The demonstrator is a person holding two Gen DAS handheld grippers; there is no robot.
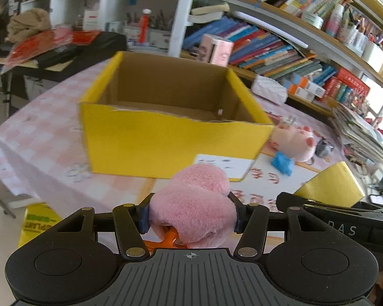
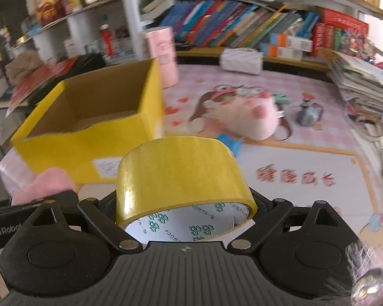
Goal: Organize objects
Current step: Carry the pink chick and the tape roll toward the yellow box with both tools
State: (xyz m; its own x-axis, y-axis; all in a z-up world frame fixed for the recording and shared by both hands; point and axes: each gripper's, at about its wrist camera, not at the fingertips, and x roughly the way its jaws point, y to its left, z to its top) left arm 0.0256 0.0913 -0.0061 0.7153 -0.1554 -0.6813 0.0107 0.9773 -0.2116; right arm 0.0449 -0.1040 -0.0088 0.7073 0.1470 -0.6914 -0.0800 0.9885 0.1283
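A: Quick check, your left claw (image 1: 191, 216)?
B: Your left claw is clamped on a pink plush toy (image 1: 194, 209), blue pads (image 1: 143, 219) pressing into the fur on both sides. Something orange (image 1: 169, 238) pokes out under the plush; can't tell what it is.
A: And your right claw (image 2: 185, 204)?
B: Spread wide around a roll of yellow tape (image 2: 181, 178), gripping it at its sides. The roll is tilted, white printed core (image 2: 191, 225) facing the camera.
A: Where's the box?
B: Yellow cardboard box (image 1: 166, 137), open top, sits on the bench (image 1: 38, 140) ahead of both of your claws. Brown inside, and what shows of its floor looks bare. White label (image 1: 224, 164) on its near wall. You're holding both items above the bench, short of the box.
A: Other stuff on the bench?
B: Pale pink plush pig (image 2: 250, 119) just right of the box, a small blue thing (image 1: 282, 163) touching its near side, and a grey object (image 2: 307, 114) further right. A pink carton (image 2: 163, 53) stands behind the box. A paper stack (image 2: 365, 81) lies at the right edge, and bookshelves (image 1: 280, 43) run behind. The frames are blurry, so small details are unclear.
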